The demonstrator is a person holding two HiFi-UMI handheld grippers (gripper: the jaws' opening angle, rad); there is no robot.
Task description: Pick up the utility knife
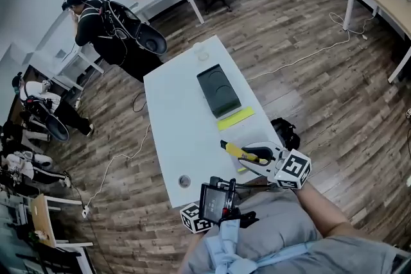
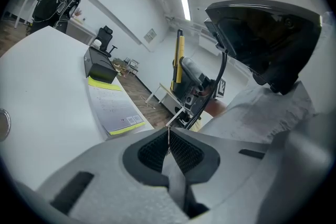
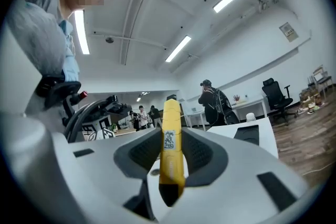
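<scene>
Your right gripper (image 3: pixel 170 138) clamps the utility knife (image 3: pixel 171 113) across its handle; judge it light, rigid, slick-sided. Your left gripper (image 2: pixel 169 148) is clenched, empty.

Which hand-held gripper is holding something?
The right hand-held gripper: its jaws clamp the yellow utility knife. The left hand-held gripper is shut on nothing.

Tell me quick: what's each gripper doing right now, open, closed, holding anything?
Left gripper: closed, nothing between its jaws.
Right gripper: closed on the long yellow utility knife.
</scene>
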